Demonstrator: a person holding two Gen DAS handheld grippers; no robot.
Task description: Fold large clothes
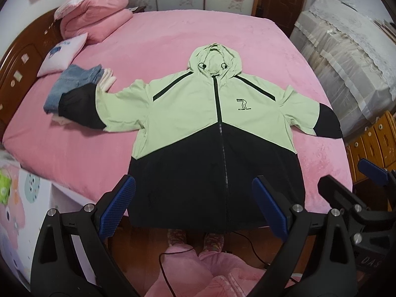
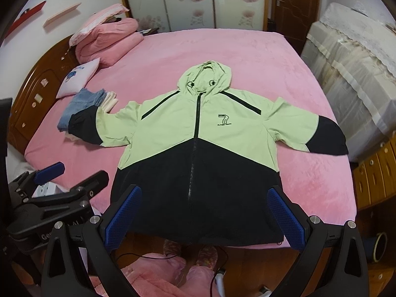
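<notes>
A green-and-black hooded jacket (image 1: 212,128) lay unfolded on the bed (image 1: 158,39), ahead of both empty grippers, left gripper (image 1: 195,205) and right gripper (image 2: 205,212), jaws apart.

A bed (image 1: 160,39) under a pink plush cover fills the room, its carved wooden headboard (image 1: 22,64) at nine o'clock. At twelve o'clock stands a wardrobe (image 2: 198,0) with floral panels, beside a brown door (image 2: 294,5). Lace-draped furniture (image 2: 358,57) sits at three o'clock; wooden floor (image 2: 250,267) shows at six
</notes>
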